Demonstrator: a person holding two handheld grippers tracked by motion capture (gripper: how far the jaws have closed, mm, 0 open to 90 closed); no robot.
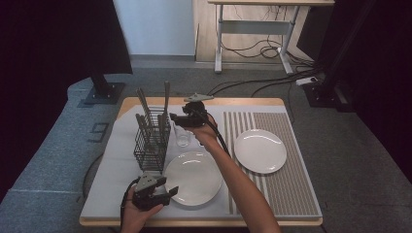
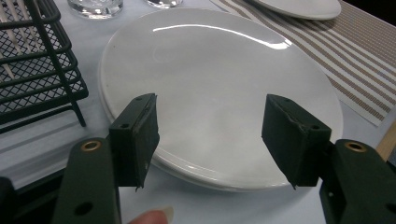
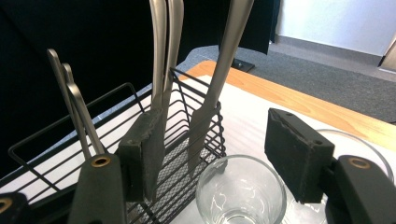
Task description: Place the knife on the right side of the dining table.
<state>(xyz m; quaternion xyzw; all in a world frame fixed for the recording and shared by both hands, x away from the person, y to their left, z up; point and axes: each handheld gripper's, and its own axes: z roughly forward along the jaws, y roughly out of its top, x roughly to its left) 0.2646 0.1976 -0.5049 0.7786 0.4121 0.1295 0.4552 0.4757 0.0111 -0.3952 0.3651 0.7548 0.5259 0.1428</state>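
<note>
Right gripper view: wide-open right tool [image 3: 212, 154] faces smooth metal cutlery [image 3: 219, 84].

A rectangular wooden table [image 1: 252, 102] is covered on its left part by a pale grey cloth [image 1: 114, 182] and on its right part by a beige striped woven placemat [image 1: 286, 187]. On the cloth are set a black wire cutlery basket [image 1: 151, 145], a clear drinking glass [image 1: 182, 136] just beside it, and a round white plate [image 1: 194, 177]. A second round white plate [image 1: 260, 150] is set on the placemat.
</note>
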